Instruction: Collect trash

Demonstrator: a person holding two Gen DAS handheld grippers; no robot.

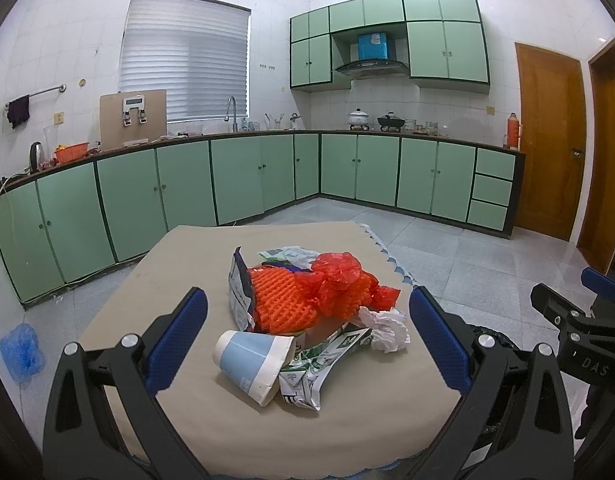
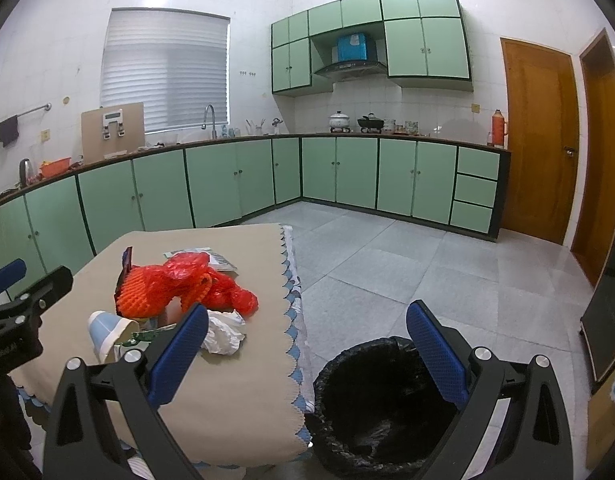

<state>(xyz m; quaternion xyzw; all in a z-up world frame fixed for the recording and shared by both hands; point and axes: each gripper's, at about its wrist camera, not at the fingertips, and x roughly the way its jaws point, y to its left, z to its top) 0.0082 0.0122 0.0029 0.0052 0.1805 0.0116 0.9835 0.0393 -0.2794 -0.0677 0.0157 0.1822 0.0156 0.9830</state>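
Observation:
A heap of trash lies on the beige table (image 1: pixel 227 432): a blue and white paper cup (image 1: pixel 251 360) on its side, orange foam netting (image 1: pixel 283 300), red crinkled plastic (image 1: pixel 343 276), a crumpled white tissue (image 1: pixel 387 330), and green and white wrappers (image 1: pixel 307 376). My left gripper (image 1: pixel 307 344) is open, its blue pads either side of the heap and holding nothing. My right gripper (image 2: pixel 307 352) is open and holds nothing, above the table's right edge. Below it, a bin lined with a black bag (image 2: pixel 371 400) stands on the floor. The cup (image 2: pixel 105 334) and tissue (image 2: pixel 223 332) also show there.
Green kitchen cabinets (image 1: pixel 359 168) run along the far walls, with a wooden door (image 1: pixel 547 140) at the right. A blue plastic bundle (image 1: pixel 19 352) lies on the tiled floor left of the table. Open floor (image 2: pixel 427 264) stretches right of the table.

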